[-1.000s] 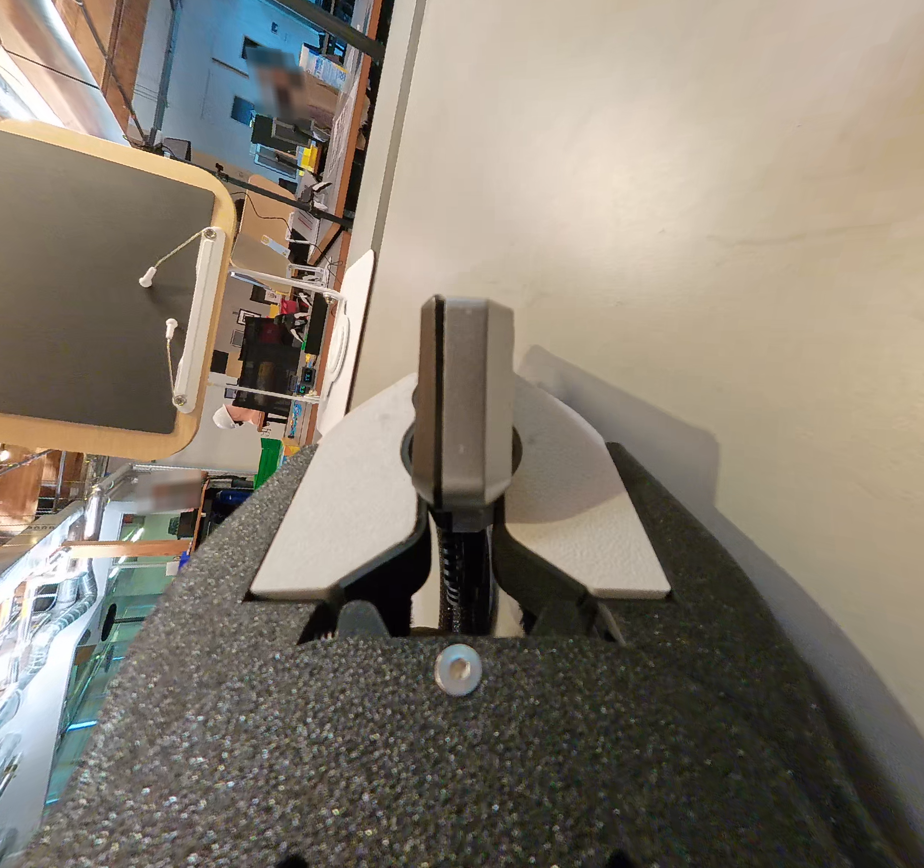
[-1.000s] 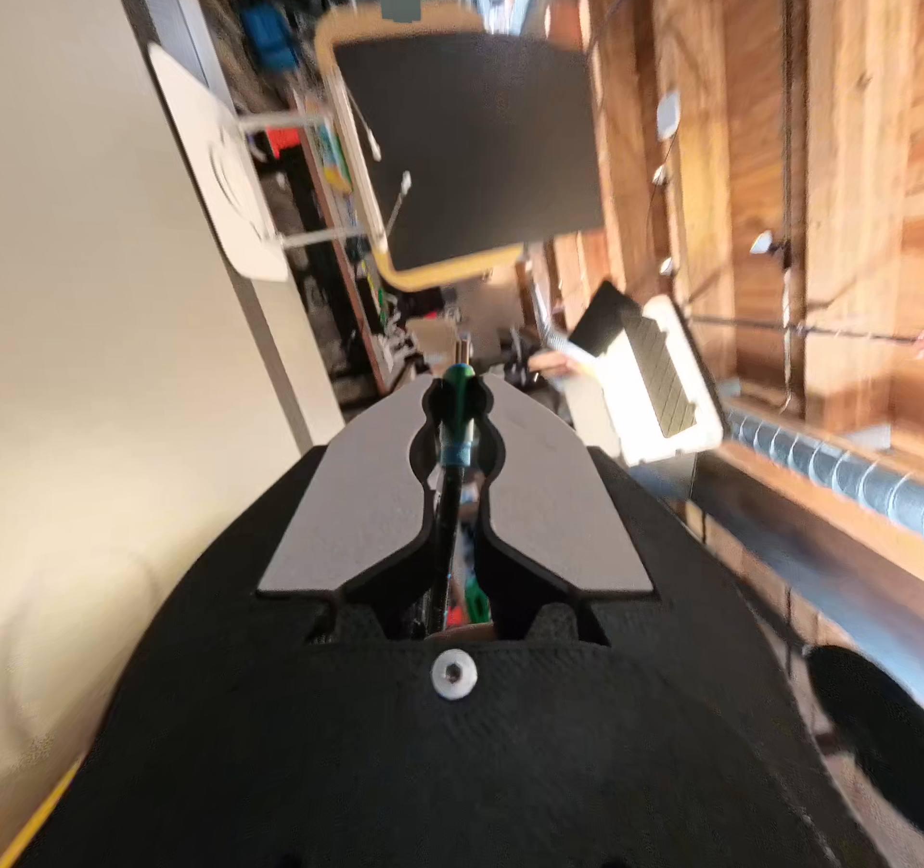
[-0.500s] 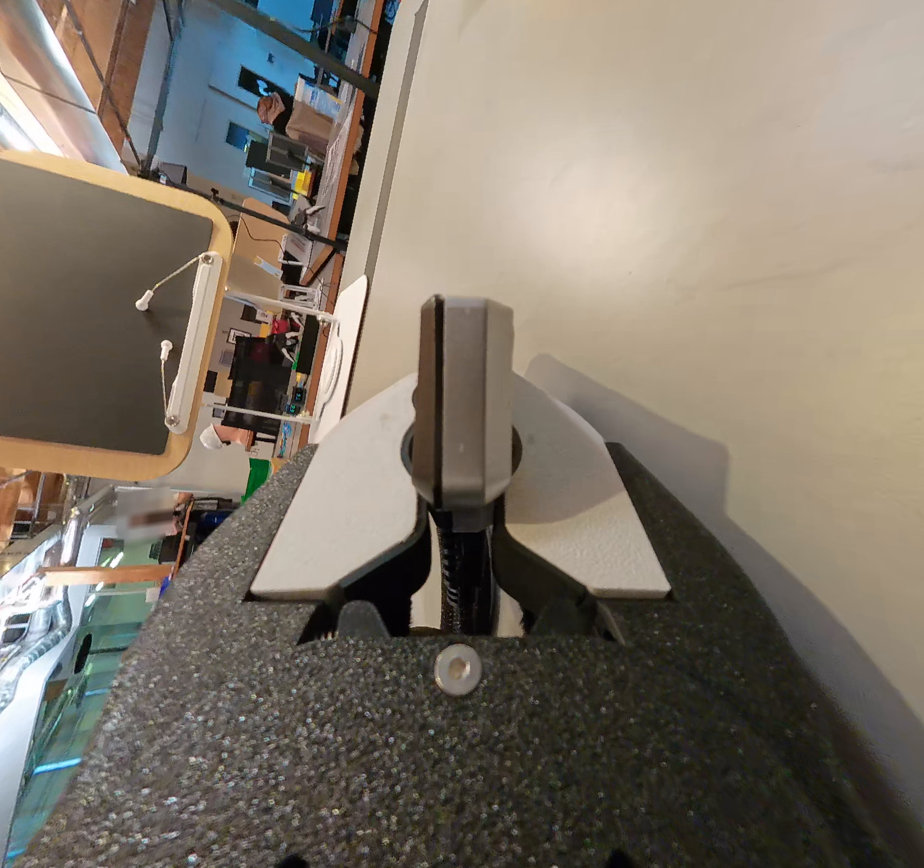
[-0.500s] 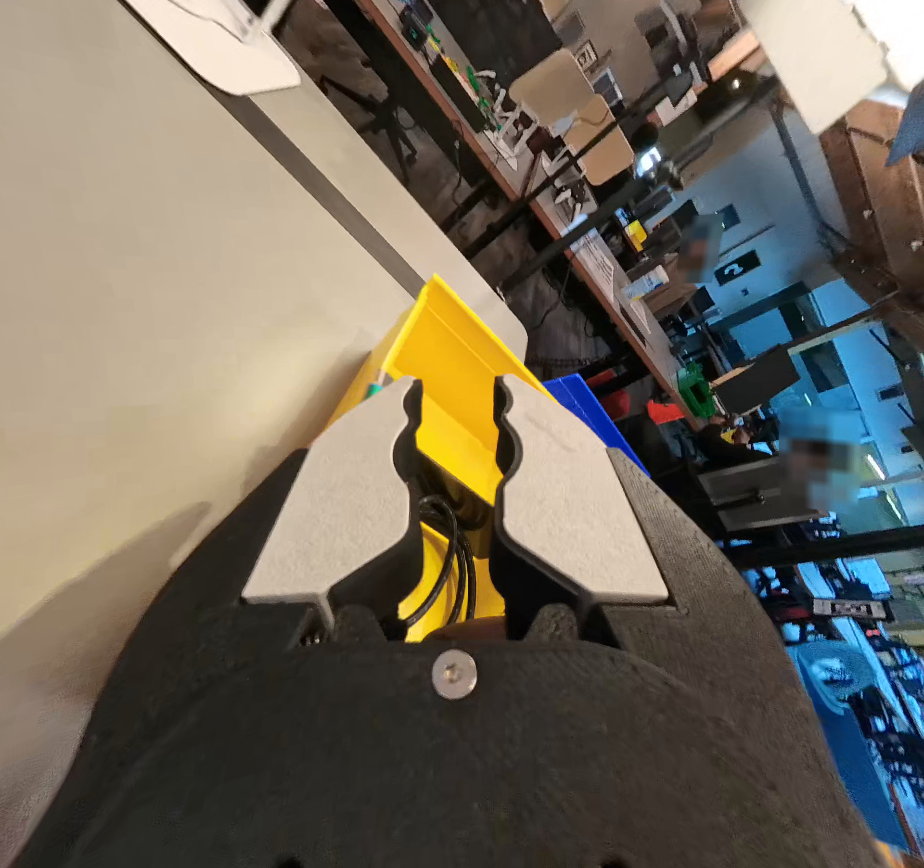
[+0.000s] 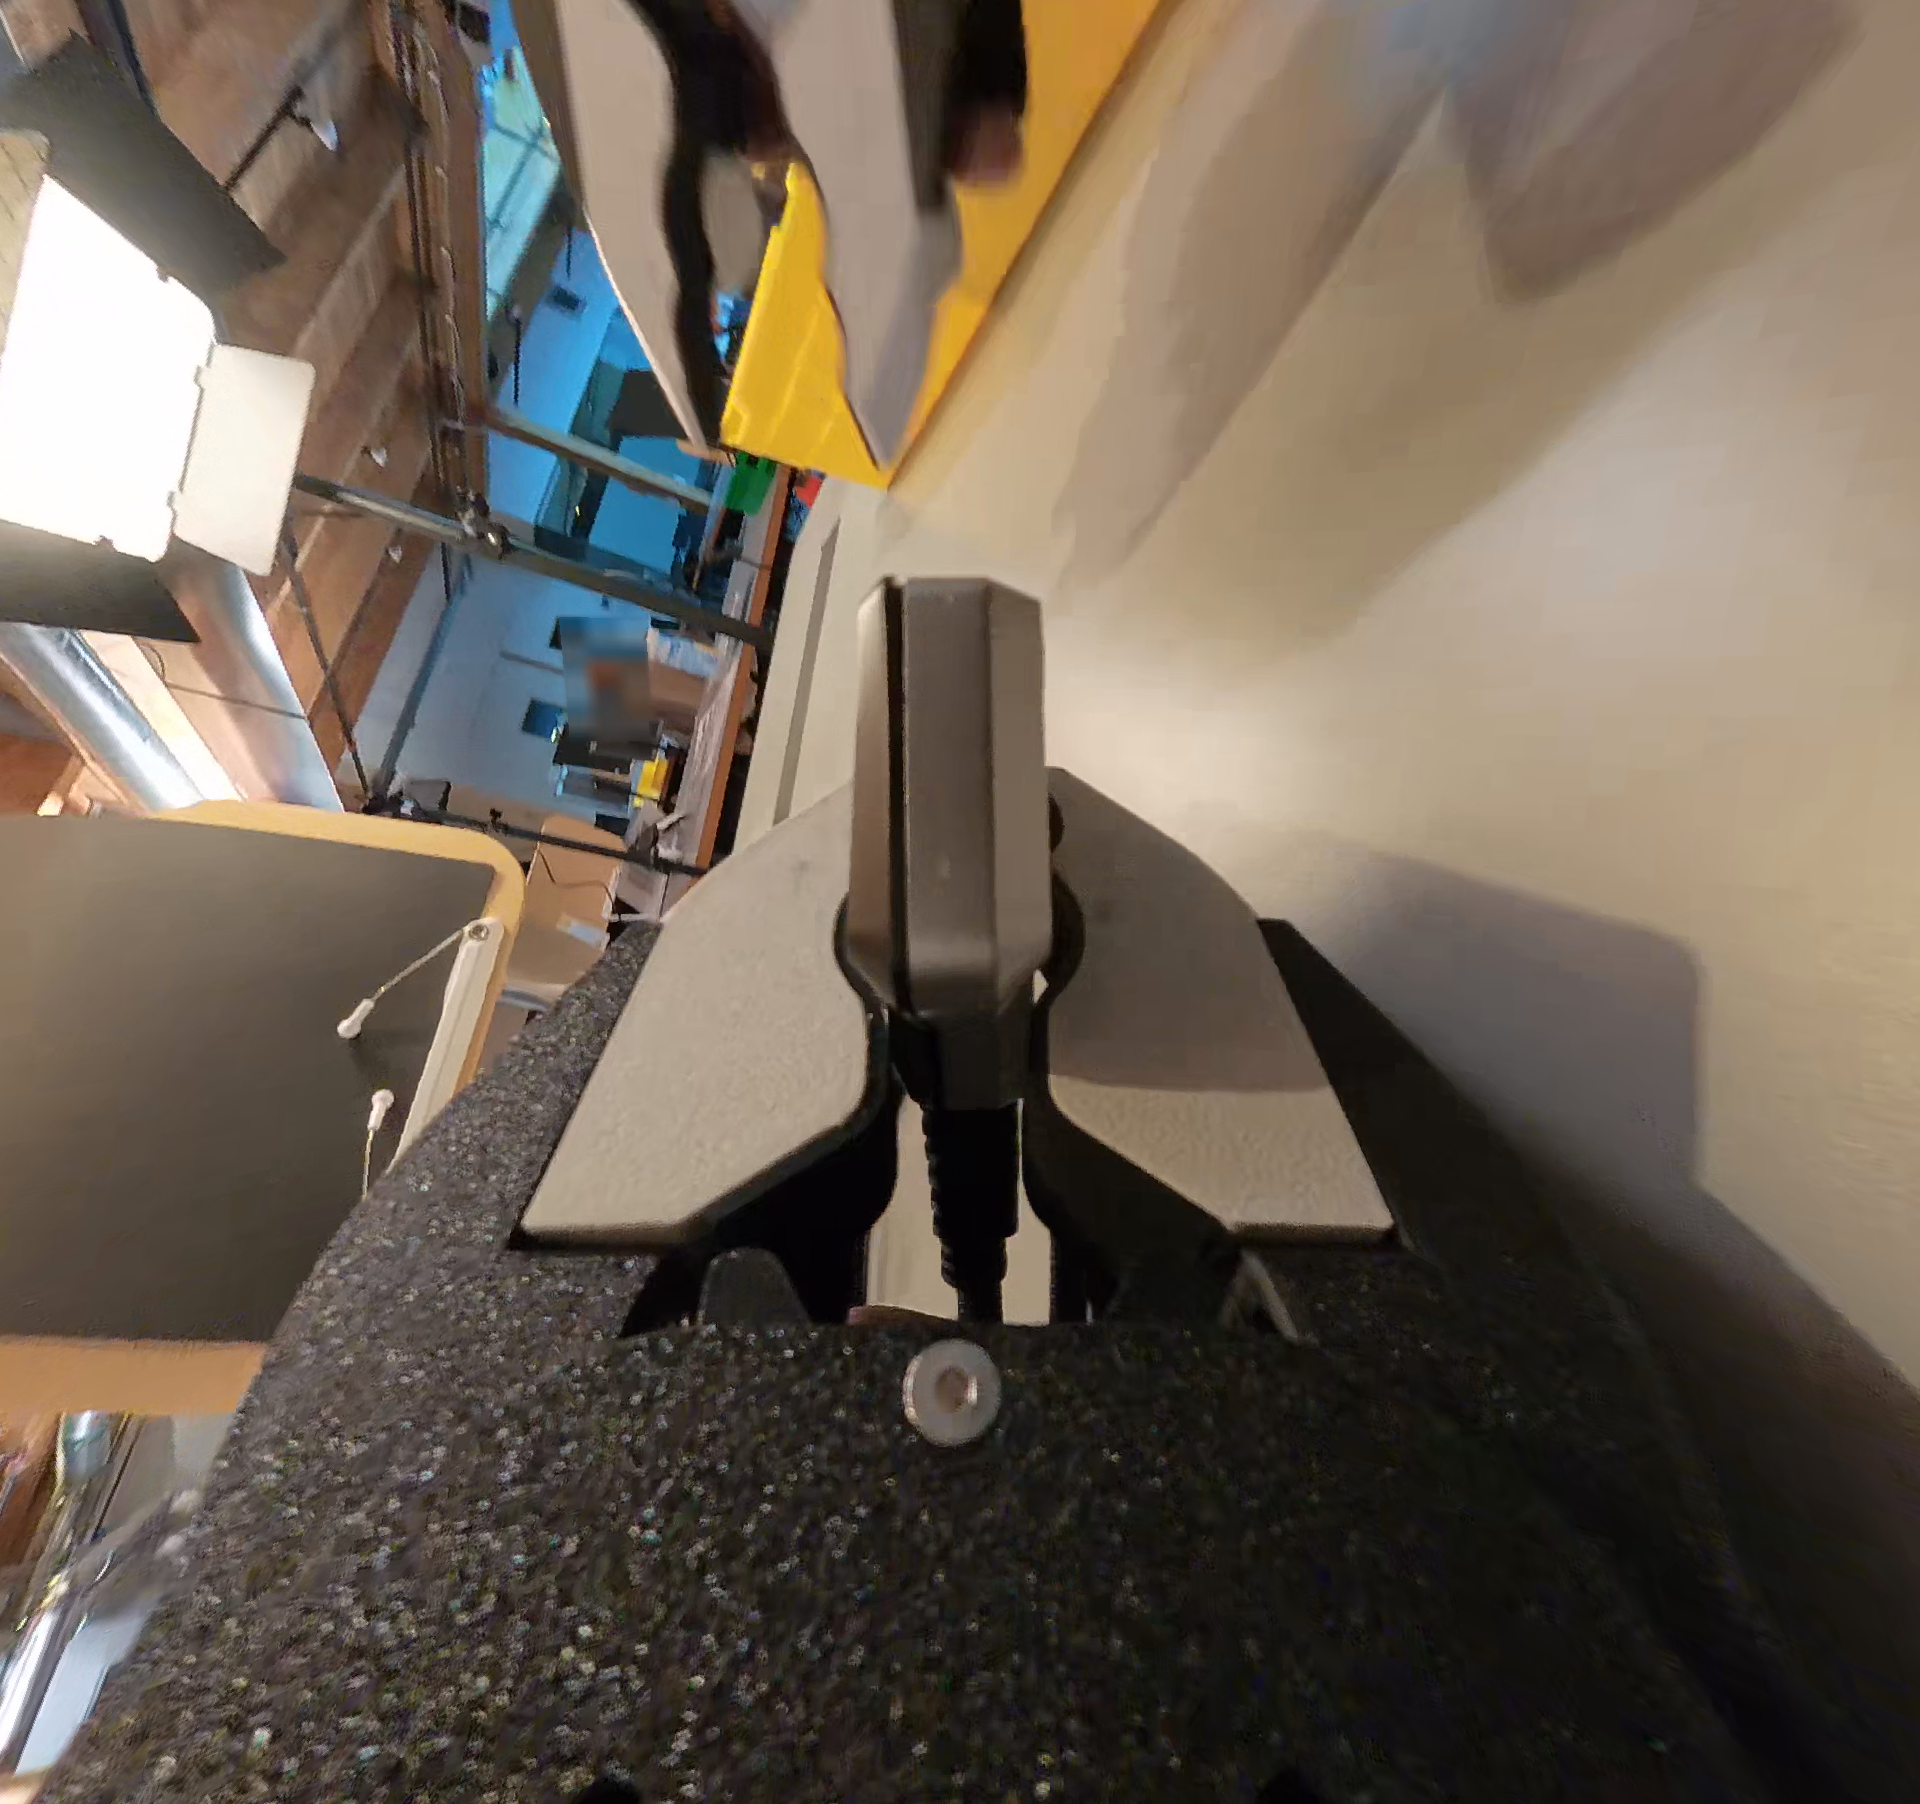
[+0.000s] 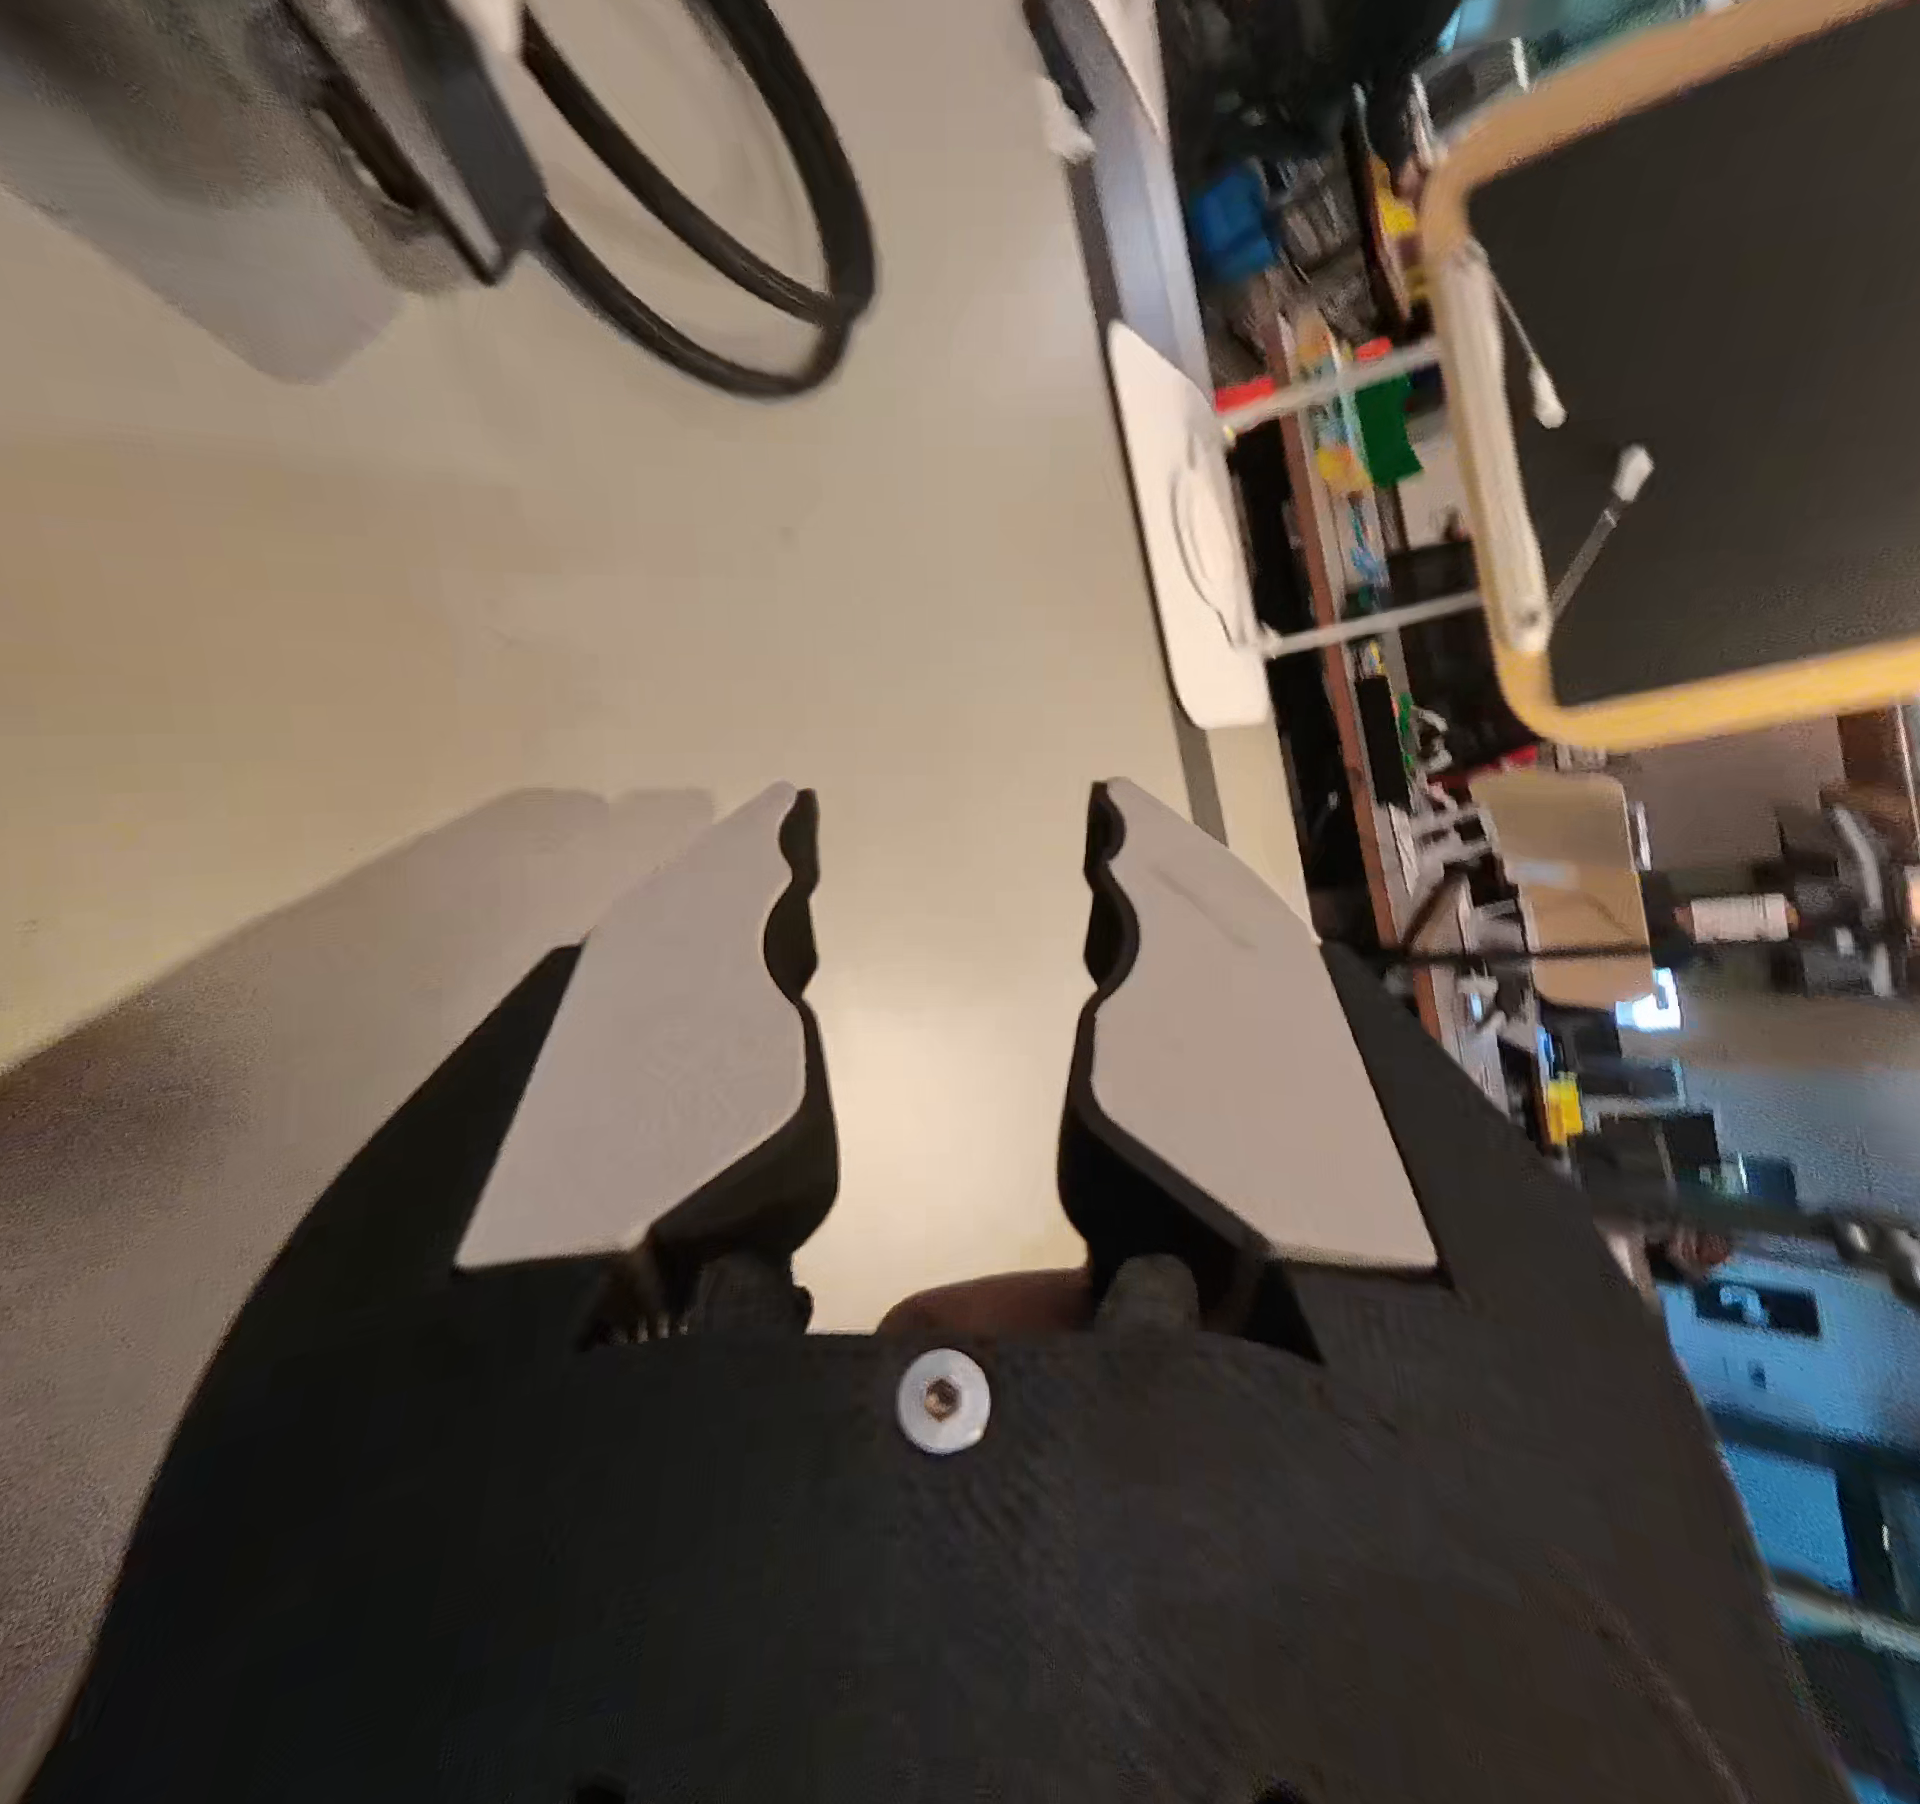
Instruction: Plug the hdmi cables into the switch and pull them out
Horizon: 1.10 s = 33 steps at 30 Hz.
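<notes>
Left gripper [image 5: 951,923]: jaws clamped on a grey slab-shaped device [image 5: 945,798], thin edge up, its strain-relieved black lead [image 5: 971,1204] running back between the fingers. Judged to be the switch, held by its cable end so the far end juts clear ahead; no ports can be made out from this angle. It hangs above the pale tabletop [image 5: 1507,611], not touching anything.

Further off in the left wrist view, blurred: the right gripper [image 5: 769,144] over a yellow bin [image 5: 1060,92] at the table's far edge. Whether cables lie in the bin cannot be told.

Right gripper in its own view [image 6: 945,814]: jaws spread wide, nothing between them, only bare table [image 6: 520,559] below. Upper left, blurred, the left gripper's body [image 6: 239,92], with a black cable loop [image 6: 727,227] hanging beside it; whose cable it is cannot be told.

No HDMI plug is seated in the switch in either view. Judgement: one hand steadies the switch as a fixed target while the empty hand is free to fetch a plug.

Writing: nothing legible on the switch or either gripper. Background workshop clutter is too blurred to show any brand.
</notes>
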### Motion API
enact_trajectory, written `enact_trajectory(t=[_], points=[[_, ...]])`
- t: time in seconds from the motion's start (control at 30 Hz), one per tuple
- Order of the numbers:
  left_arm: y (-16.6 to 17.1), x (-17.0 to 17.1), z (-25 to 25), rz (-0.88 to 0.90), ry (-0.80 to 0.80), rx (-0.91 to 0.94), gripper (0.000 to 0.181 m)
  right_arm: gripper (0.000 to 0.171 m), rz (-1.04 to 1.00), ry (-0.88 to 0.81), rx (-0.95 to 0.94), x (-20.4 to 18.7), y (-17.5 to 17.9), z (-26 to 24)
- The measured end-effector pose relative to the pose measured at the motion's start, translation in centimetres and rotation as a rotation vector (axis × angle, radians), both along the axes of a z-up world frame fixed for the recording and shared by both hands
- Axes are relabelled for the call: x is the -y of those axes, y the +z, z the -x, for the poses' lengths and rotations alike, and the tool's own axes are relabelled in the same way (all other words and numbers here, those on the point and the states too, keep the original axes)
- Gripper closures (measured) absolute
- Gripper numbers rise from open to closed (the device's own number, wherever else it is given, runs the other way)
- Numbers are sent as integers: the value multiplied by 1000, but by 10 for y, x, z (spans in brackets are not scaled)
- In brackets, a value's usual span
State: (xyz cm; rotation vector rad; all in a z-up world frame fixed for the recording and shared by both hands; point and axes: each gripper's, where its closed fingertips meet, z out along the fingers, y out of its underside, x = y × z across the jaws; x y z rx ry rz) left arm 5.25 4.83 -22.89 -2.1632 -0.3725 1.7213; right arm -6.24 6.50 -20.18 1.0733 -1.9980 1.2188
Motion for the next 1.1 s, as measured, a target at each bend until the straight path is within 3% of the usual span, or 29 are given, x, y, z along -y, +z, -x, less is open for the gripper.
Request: enact_trajectory(t=[0.17,0.4,0.47,0.7,1.1], points=[[13,-13,-7,-38,-88,-54,157,103,6,170,-41,39,-26,-45],[29,-22,-14,-41,-149,-148,157,92,-6,351,-169,72,-47,-99],[35,-23,-16,-47,-155,-179,157,98,5,381,-191,76,-50,-109],[36,-22,-17,-64,-170,-185,157,167,56,351,-265,83,-43,-103],[10,20,9,28,104,-94,110,167,230,96,-449,74,37,-24]])
